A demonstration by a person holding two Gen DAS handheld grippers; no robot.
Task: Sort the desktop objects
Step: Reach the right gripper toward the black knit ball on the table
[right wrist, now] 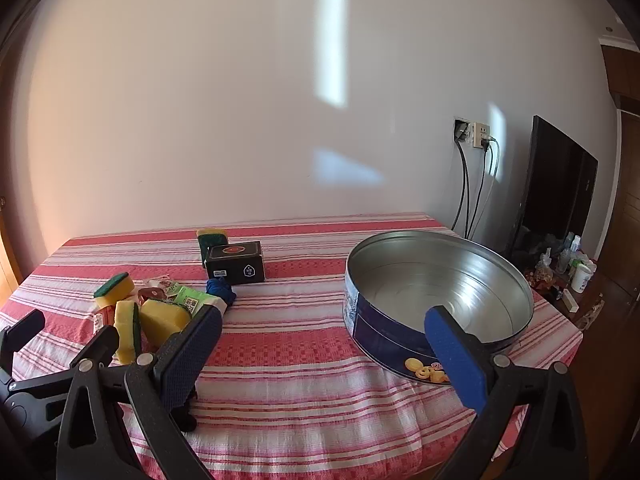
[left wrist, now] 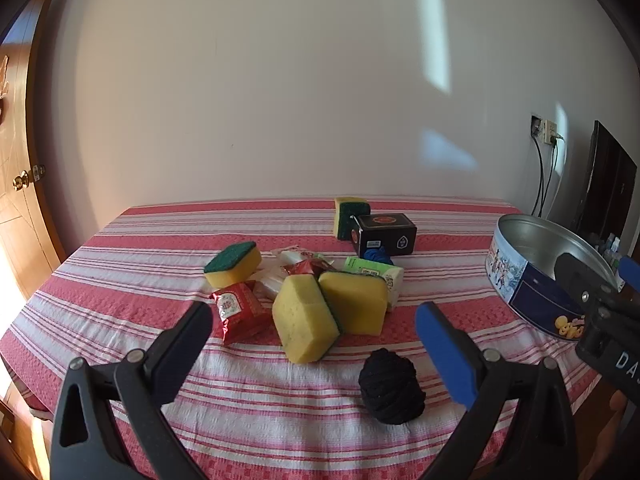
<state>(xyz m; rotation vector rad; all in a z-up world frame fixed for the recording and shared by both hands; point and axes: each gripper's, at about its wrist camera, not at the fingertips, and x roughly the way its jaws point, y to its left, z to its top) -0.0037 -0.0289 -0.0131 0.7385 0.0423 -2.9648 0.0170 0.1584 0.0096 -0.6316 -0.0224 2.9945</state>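
Between sponge pile [left wrist: 320,304] and tin [right wrist: 436,300], bare cloth [right wrist: 296,344]

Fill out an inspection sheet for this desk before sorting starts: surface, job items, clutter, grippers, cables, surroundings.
Surface: striped red and white tablecloth, flat.
Job's things: round metal tin, empty, at the right; four yellow-green sponges, two leaning together; red packet; black box; black yarn ball nearest; blue yarn; green and white box.
Clutter: small wrappers piled under the sponges.
Grippers: left gripper open, holding nothing; right gripper open, holding nothing.
Cables: dark cables hanging from wall sockets, off the table.
Surroundings: plain wall, dark screen, wooden door.
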